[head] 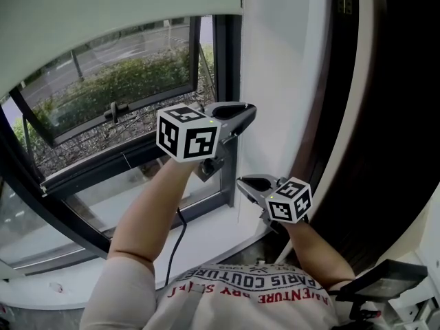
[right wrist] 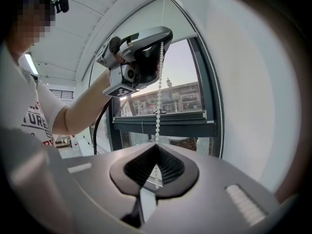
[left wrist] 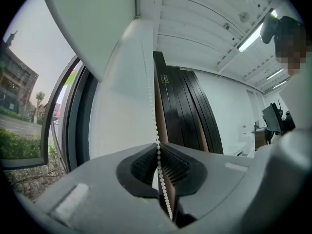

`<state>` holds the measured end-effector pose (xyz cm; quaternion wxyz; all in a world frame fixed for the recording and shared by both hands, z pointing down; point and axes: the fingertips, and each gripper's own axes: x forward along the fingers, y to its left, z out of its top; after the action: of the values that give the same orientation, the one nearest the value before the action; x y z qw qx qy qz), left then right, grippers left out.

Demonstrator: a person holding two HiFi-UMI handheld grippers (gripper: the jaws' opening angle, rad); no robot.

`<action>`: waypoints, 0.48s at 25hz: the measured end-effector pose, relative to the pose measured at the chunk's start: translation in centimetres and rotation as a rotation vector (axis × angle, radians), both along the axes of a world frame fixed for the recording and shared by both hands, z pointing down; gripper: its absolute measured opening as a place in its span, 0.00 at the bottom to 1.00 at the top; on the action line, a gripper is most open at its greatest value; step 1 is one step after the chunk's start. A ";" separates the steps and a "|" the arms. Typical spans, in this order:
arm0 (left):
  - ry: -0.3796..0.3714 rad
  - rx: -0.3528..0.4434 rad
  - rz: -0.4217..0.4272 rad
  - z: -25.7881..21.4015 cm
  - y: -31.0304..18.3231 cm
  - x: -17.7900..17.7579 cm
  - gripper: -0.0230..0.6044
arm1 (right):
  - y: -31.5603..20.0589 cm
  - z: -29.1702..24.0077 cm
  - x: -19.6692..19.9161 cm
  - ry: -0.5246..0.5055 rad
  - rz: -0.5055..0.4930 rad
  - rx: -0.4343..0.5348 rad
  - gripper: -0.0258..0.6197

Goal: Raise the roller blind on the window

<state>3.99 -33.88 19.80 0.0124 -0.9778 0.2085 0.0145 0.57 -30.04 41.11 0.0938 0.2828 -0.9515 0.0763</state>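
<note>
Your left gripper (head: 239, 115): fingers clenched on bead chain (right wrist: 159, 82). Right gripper (head: 246, 183) clenched on same chain, at 6 o'clock below left. Chain axis 12-to-6. Roller blind (head: 103, 19) hem at 11 o'clock.

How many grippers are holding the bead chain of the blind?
2: the left gripper clamps the bead chain higher up; the right gripper clamps it lower down.

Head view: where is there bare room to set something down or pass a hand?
Free: the white sill between the black cable and the right gripper, and left of the cable. Crowded: the corner by the window frame, where the left gripper and right gripper both clamp the bead chain.
</note>
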 end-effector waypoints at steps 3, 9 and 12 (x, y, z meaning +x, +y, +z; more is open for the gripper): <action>0.006 0.005 -0.001 0.0 0.0 0.0 0.05 | -0.1 0.0 0.2 -0.006 0.006 0.005 0.05; -0.058 0.024 -0.025 2.2 -0.4 0.7 0.05 | -0.5 2.3 0.6 0.017 0.009 -0.025 0.05; -0.079 -0.028 -0.024 5.0 -1.2 0.7 0.05 | -0.3 4.8 0.5 0.018 0.002 -0.089 0.05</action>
<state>4.68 -35.05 24.80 0.0071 -0.9752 0.2196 -0.0270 1.10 -30.37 45.91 0.1147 0.2801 -0.9460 0.1162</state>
